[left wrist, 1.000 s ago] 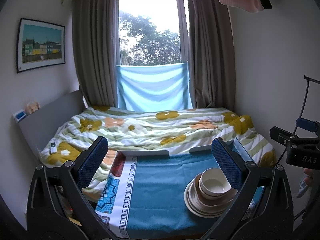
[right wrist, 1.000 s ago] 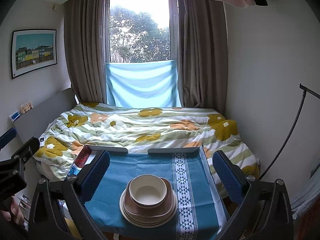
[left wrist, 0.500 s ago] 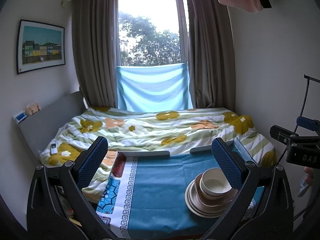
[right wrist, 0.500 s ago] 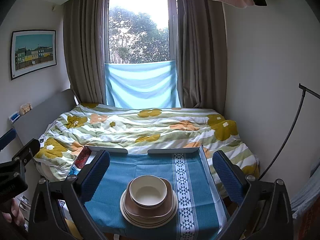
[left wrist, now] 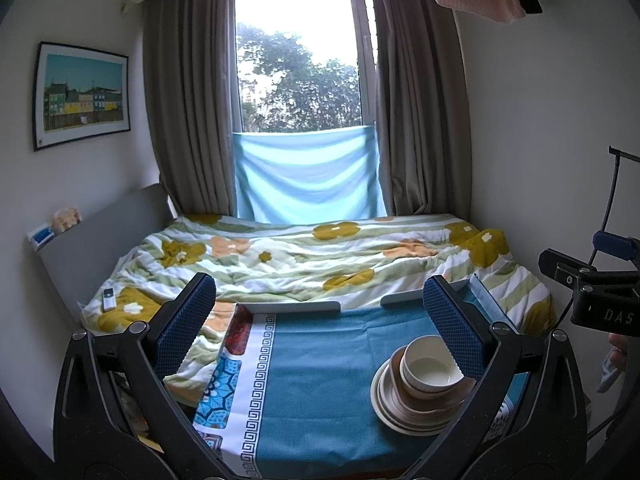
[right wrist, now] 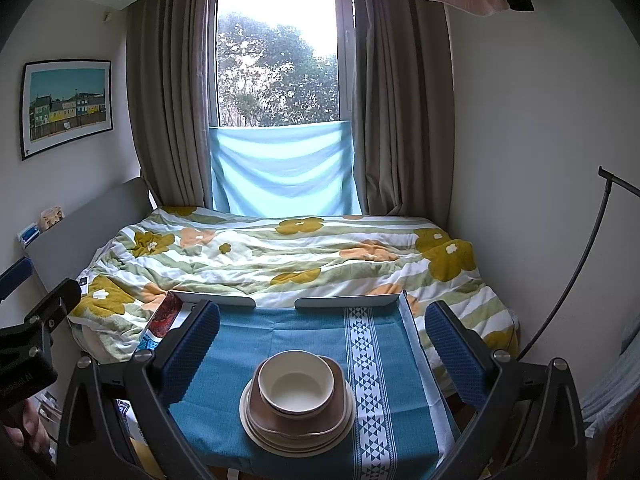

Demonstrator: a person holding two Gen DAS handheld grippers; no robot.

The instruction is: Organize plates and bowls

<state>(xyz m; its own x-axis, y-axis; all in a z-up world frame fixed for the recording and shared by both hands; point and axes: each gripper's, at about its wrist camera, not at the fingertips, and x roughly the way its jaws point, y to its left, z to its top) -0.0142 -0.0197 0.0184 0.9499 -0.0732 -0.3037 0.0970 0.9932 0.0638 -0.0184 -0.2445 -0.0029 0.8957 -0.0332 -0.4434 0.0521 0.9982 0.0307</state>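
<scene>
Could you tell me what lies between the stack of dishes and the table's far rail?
Only bare blue tablecloth between the stack of dishes and the far rail, seen in the right wrist view.

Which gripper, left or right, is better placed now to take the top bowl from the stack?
Probably the right gripper. In its view the bowl sits centred between its open fingers. In the left gripper's view the bowl lies off to the right, partly behind one finger.

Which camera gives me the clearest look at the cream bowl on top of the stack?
The right wrist view: the cream bowl sits centred and unobstructed. In the left wrist view the bowl is off to the right, its edge partly hidden behind a gripper finger.
</scene>
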